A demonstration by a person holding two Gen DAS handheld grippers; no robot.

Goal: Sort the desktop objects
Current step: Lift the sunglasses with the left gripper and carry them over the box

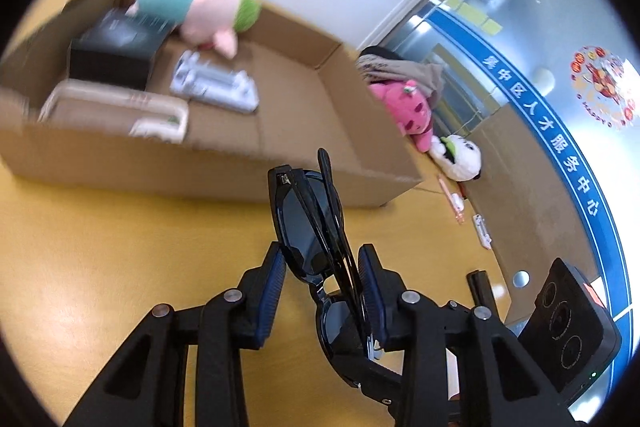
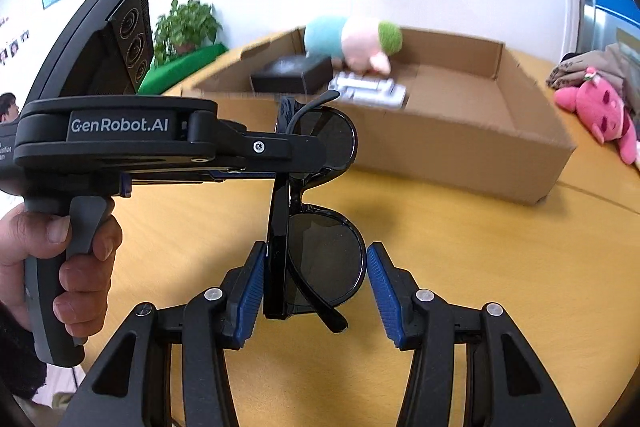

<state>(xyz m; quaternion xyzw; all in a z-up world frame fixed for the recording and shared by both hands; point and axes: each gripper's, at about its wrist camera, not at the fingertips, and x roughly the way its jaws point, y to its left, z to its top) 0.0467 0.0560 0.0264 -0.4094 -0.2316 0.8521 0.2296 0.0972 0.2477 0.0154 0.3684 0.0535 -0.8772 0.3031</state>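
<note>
Left tongs (image 1: pixel 322 283) pinching folded black sunglasses (image 1: pixel 316 247) above the worktop (image 1: pixel 120 247), just in front of the cardboard box (image 1: pixel 280 131). Right tongs (image 2: pixel 316 287) spread wide around the lower lens, not gripping. Light, rigid, slick frame with scratch-prone lenses: best held at the bridge or folded arms.

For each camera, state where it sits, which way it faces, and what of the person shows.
Left wrist: on the left gripper, facing the cardboard box; its fingers clamp the sunglasses.
Right wrist: on the right gripper, facing the same box; fingers open around the lower lens; the person's left hand shows.
Shared: sunglasses, box, pig plush.
</note>
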